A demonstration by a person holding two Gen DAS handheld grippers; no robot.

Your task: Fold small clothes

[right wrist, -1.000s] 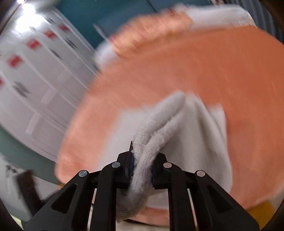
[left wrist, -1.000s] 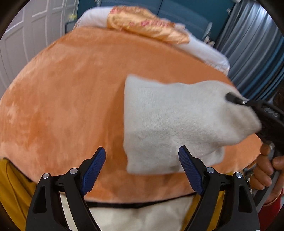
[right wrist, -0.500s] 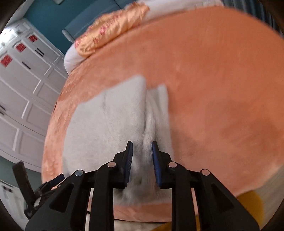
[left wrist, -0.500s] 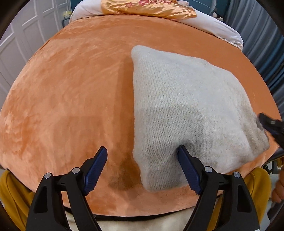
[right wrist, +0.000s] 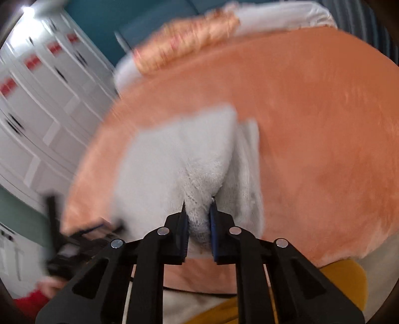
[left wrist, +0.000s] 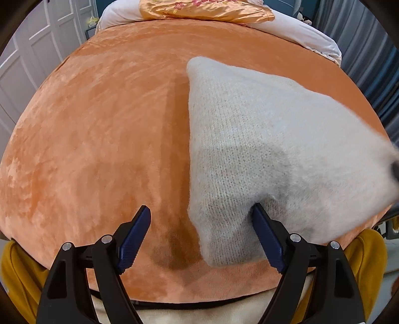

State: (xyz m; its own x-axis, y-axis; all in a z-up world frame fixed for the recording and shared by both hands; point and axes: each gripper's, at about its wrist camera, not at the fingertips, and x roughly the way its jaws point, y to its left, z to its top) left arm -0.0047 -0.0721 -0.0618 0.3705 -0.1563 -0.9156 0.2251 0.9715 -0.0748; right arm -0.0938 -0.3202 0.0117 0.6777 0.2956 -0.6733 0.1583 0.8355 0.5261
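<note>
A pale grey knitted garment [left wrist: 261, 149] lies folded on the orange plush bed cover [left wrist: 112, 124]. My left gripper [left wrist: 199, 224] is open at the near edge of the bed; its right finger [left wrist: 264, 231] rests on the garment's near left corner, its left finger over bare cover. In the right wrist view my right gripper [right wrist: 198, 214] is shut on a bunched fold of the garment [right wrist: 199, 174] at its near edge. The right gripper's tip shows as a dark blur [left wrist: 395, 170] at the garment's right corner in the left wrist view.
A gold patterned pillow [left wrist: 207, 10] and a white pillow [left wrist: 299, 30] lie at the head of the bed. White cupboard doors [right wrist: 37, 112] stand to the left. Blue-grey curtains [left wrist: 361, 49] hang on the right. Yellow fabric [left wrist: 20, 274] hangs below the near edge.
The right gripper lowered the garment onto the cover, opened slightly, then shut again on the near fold. The left gripper moved closer, staying open.
</note>
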